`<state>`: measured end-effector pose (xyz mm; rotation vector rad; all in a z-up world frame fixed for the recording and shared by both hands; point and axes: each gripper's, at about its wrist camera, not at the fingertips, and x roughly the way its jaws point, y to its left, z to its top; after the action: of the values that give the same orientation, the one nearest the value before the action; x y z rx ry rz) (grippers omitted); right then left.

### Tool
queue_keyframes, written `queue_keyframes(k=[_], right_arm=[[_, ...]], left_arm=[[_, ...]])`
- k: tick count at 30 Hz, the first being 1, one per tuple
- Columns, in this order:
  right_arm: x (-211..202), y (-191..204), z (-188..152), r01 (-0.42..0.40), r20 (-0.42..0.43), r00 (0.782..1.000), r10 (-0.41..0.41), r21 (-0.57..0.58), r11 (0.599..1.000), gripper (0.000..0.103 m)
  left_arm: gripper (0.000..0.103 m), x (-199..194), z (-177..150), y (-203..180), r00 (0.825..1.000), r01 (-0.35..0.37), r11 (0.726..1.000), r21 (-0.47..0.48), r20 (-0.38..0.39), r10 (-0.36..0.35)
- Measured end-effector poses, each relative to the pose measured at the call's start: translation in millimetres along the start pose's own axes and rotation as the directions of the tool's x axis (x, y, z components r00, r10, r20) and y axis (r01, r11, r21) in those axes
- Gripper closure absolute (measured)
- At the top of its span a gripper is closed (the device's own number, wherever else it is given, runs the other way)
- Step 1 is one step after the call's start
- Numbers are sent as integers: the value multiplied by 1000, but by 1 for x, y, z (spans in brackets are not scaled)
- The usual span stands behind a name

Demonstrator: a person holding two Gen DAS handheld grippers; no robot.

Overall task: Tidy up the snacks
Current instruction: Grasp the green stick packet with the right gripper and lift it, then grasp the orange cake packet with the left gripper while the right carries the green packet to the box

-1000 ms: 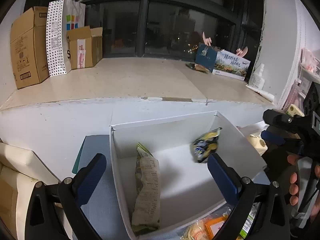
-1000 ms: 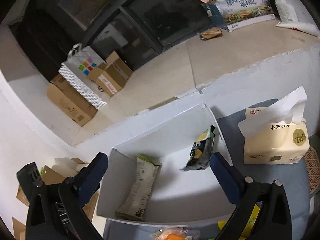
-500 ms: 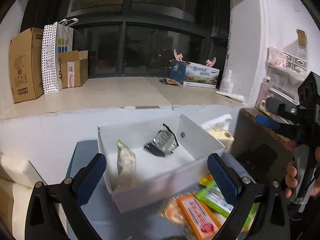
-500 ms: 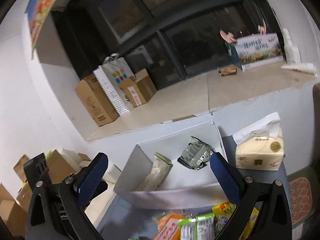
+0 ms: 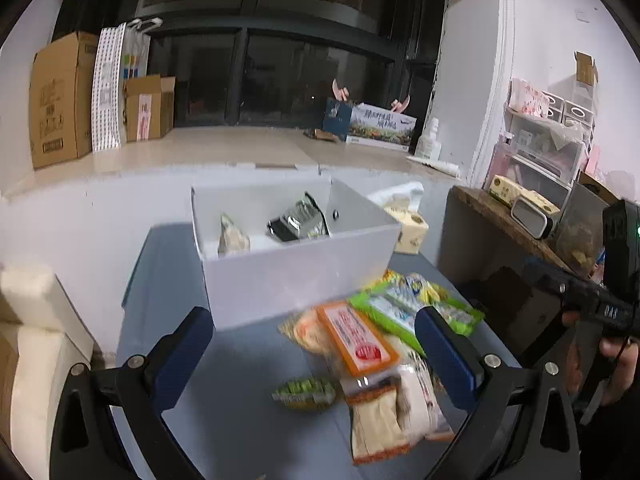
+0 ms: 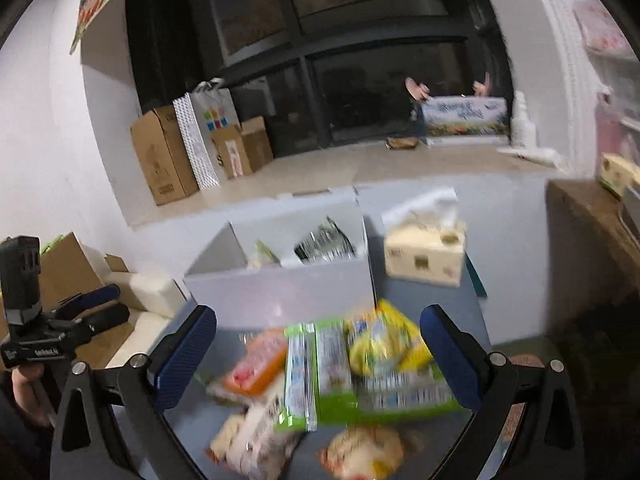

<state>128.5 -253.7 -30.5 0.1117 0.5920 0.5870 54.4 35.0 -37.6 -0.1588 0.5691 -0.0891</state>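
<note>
A white box (image 5: 304, 276) (image 6: 280, 288) stands on the blue-grey table and holds a pale snack bag (image 5: 233, 237) and a dark silver snack bag (image 5: 298, 222) (image 6: 324, 245). In front of it lies a pile of snack packets: an orange one (image 5: 356, 340) (image 6: 256, 364), green-edged ones (image 5: 400, 312) (image 6: 320, 368), a yellow one (image 6: 384, 344), a small green one (image 5: 306, 390). My left gripper (image 5: 316, 354) is open and empty above the pile's left side. My right gripper (image 6: 318, 358) is open and empty above the pile.
A tissue box (image 6: 426, 250) (image 5: 408, 228) stands right of the white box. A wooden side table (image 5: 516, 236) is at the right. Cardboard boxes (image 5: 54, 100) and a paper bag (image 6: 204, 136) sit on the window ledge behind. A cream cushion (image 5: 28, 320) is at the left.
Both grippers have pulled back from the white box and dropped lower; the snack pile in front of the box has come into view. Both stay open and empty.
</note>
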Motion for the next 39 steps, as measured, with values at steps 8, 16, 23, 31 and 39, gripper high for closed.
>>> queue_keyframes(k=[8,16,23,31,39], right_arm=[[20,0,-36,57,-121,991,-64,-60,997,0],[89,18,-32,97,-251,956,-152,-220,971,0],[148,31,-37,106,-354,908,-226,-328,939,1],[149,22,-37,52,-394,908,-142,-231,972,34],[90,15,-30,67,-266,958,-104,-146,987,34]], left_arm=[[0,-8,-33,-6,999,24,1000,9,-39,-23],[0,-3,-46,-6,994,49,999,-9,-94,-49],[0,1,-50,-8,991,46,999,2,-123,-45],[0,9,-51,-8,986,67,997,-26,-151,-70],[0,37,-36,-12,978,64,997,-41,-199,-71]])
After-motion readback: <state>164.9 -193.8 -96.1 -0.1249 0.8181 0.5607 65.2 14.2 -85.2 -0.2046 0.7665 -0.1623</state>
